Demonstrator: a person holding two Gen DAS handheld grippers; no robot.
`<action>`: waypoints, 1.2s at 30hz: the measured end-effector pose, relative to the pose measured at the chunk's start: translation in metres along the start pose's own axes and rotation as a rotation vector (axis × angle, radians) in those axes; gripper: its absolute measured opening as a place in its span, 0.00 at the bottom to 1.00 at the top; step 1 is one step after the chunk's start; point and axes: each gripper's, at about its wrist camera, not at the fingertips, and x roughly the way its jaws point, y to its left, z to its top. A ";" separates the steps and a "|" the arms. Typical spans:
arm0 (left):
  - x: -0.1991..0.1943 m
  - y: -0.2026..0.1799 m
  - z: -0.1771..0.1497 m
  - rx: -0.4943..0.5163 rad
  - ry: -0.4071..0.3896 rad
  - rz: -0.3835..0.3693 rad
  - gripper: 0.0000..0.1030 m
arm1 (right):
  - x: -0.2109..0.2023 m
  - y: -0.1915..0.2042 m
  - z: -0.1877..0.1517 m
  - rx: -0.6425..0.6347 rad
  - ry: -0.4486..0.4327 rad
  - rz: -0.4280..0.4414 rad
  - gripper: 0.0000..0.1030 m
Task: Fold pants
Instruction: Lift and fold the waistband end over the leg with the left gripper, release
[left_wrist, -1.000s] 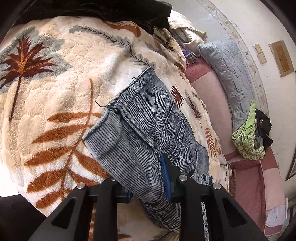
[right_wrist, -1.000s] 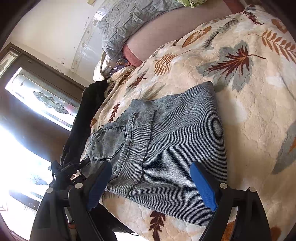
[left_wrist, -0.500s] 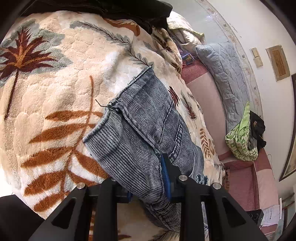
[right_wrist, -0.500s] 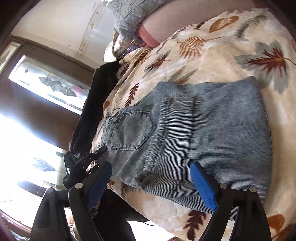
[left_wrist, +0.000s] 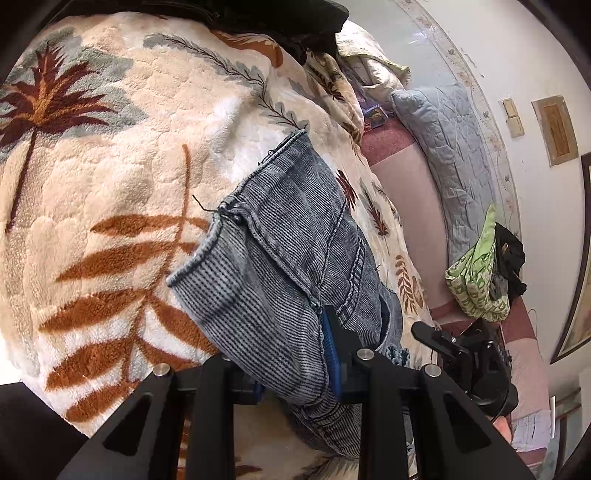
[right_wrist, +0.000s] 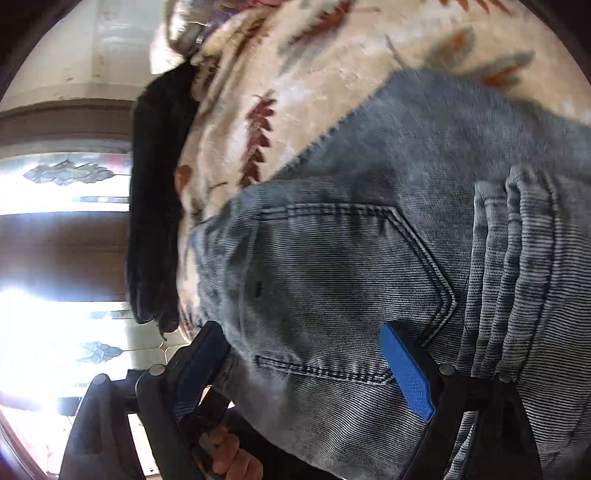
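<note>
The left tongs (left_wrist: 291, 365) are clenched on a fold of the grey-blue pants (left_wrist: 295, 251) lying on the leaf-print blanket (left_wrist: 110, 184), while the right tongs (right_wrist: 303, 365) gape released around their back pocket (right_wrist: 332, 266).

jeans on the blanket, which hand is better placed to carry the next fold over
Left, probably. The left gripper is already shut on a thick fold of the jeans, while the right gripper has open jaws straddling the back pocket.

surface: bed, leaf-print fleece blanket (left_wrist: 122, 177) | on it: folded grey-blue jeans (left_wrist: 295, 240), dark garment (right_wrist: 155, 206) at edge
</note>
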 end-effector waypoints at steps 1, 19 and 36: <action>0.000 0.000 0.000 -0.002 0.001 -0.003 0.27 | -0.003 0.005 0.001 0.004 0.011 -0.007 0.88; -0.003 -0.029 -0.002 0.130 -0.058 0.058 0.26 | -0.111 -0.007 -0.035 -0.096 -0.221 0.075 0.95; 0.021 -0.276 -0.173 1.257 -0.167 0.258 0.15 | -0.267 -0.226 -0.129 0.155 -0.670 0.318 0.95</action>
